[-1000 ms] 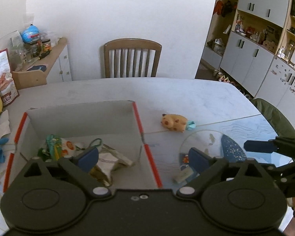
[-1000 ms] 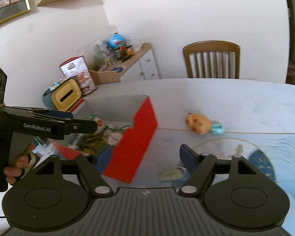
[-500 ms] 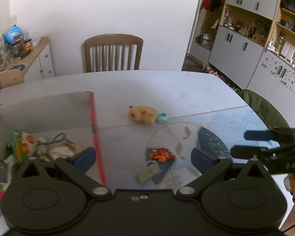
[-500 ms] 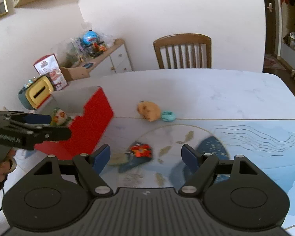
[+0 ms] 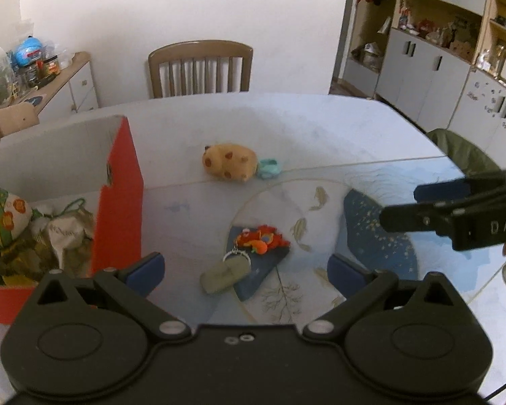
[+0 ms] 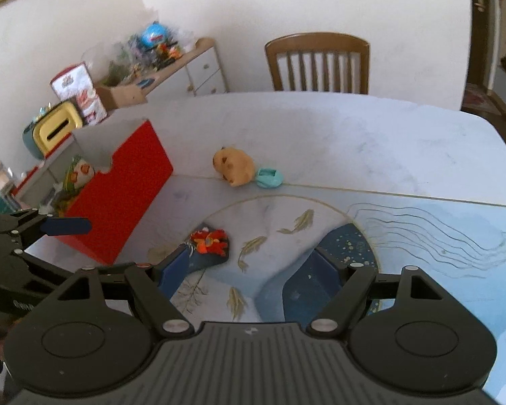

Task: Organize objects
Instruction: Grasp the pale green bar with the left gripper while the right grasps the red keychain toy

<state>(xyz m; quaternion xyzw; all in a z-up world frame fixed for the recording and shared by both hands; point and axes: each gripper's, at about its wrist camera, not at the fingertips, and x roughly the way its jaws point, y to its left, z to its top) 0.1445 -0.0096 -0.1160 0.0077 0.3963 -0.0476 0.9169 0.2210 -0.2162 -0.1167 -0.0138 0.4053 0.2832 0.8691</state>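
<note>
On the white table (image 5: 320, 128) with its blue fish pattern, a red-and-orange keychain charm with a grey-green tag (image 5: 243, 256) lay between the wide open, empty fingers of the left gripper (image 5: 246, 266). The right gripper (image 6: 249, 266) hovered beside it, also wide open and empty. Farther back a tan spotted plush toy (image 5: 227, 162) touched a small teal object (image 5: 269, 167), near the red-walled cardboard box (image 5: 119, 202) of pouches.

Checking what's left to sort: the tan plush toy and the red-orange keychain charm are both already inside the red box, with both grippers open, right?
Not quite. The tan plush toy and red-orange keychain charm both lie on the table, outside the red box, as the left wrist view shows. Both grippers, left and right, are open.
</note>
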